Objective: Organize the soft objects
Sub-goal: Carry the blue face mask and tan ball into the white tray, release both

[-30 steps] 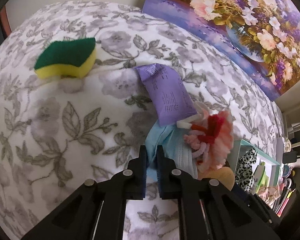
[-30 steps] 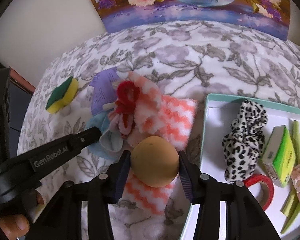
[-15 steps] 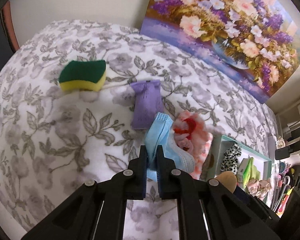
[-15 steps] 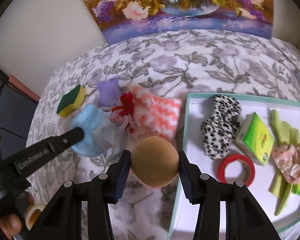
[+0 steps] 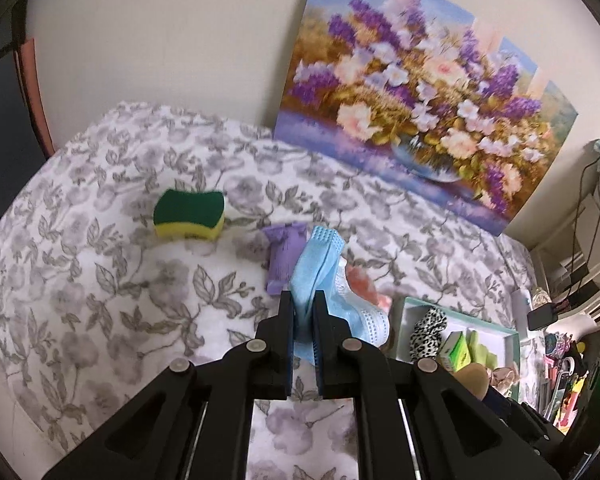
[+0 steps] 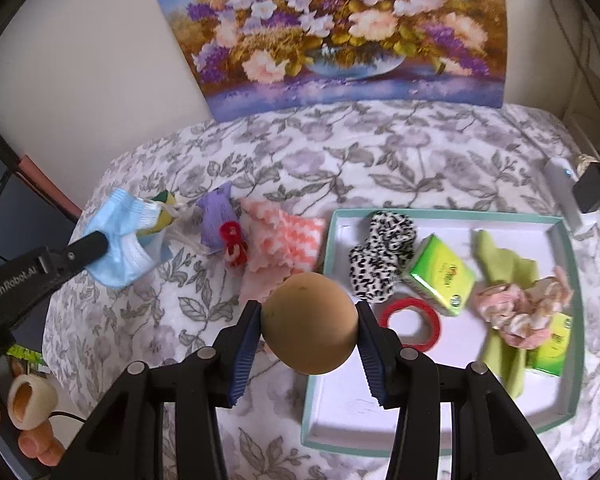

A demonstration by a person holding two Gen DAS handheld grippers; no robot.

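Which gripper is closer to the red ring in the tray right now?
Right. The right gripper holds a tan ball beside the red ring; the left gripper is far across the bed.

Soft, even indoor light; fisheye-bent edges, dark corners, slight blur.

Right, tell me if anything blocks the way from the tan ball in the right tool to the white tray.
Nothing visible does. The right tool holds the tan ball above the near left edge of the white tray. The tray's near left corner is bare; the leopard scrunchie and red tape ring lie farther in.
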